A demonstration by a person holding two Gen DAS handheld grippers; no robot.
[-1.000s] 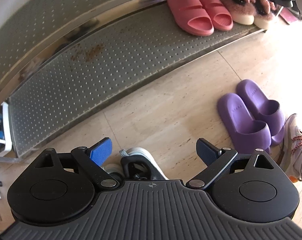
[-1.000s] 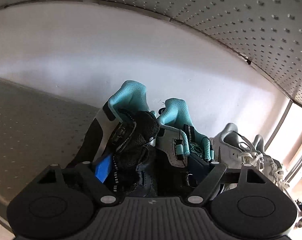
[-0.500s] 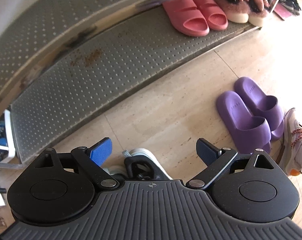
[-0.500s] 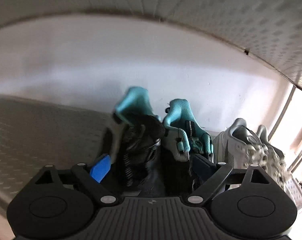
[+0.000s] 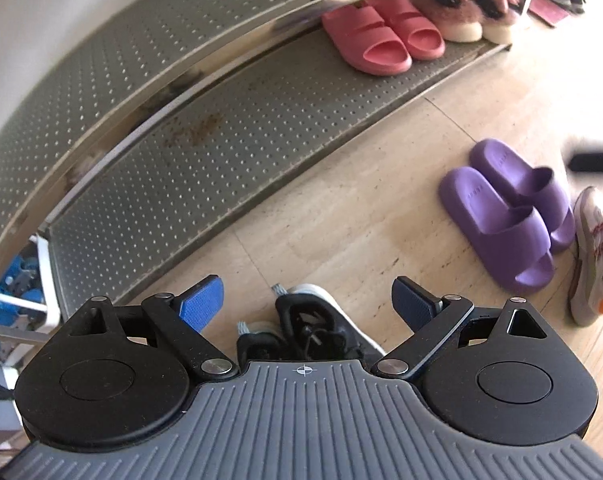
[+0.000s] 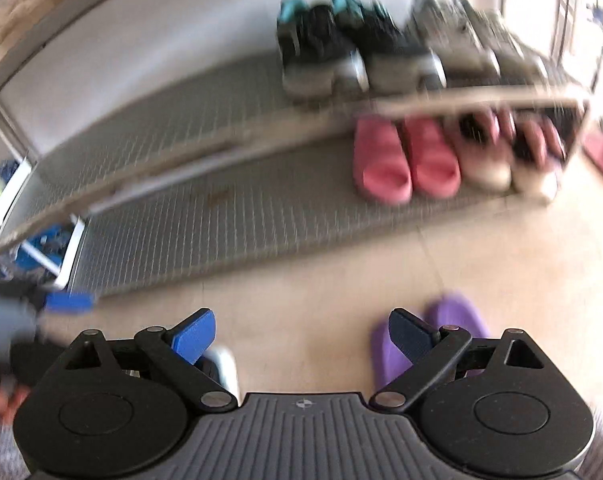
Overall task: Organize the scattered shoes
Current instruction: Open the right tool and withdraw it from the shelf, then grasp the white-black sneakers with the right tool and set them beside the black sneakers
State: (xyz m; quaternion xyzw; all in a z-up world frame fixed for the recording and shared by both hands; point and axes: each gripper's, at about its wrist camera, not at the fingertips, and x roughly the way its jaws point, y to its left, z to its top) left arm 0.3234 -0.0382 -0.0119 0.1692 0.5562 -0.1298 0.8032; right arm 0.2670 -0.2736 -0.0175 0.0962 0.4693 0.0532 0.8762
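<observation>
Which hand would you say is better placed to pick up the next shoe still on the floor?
Left, probably. The left gripper hangs open directly over the black-and-white sneaker on the floor, which sits between its fingers. The right gripper, jaws opening and empty, frames bare floor, with the purple slides off to one side.

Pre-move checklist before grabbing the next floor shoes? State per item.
1. Left gripper open, nothing clamped: ok; black-and-white sneakers lie below it, untouched.
2. Right gripper empty: ok, jaws opening, nothing between them.
3. Purple slides paired on the floor: ok.
4. Free room on the lower shelf left of the pink slides: ok.
5. Black-and-teal sneakers seated on the upper shelf: ok, though blurred.
6. Right wrist view sharp enough to aim: not ok.
</observation>
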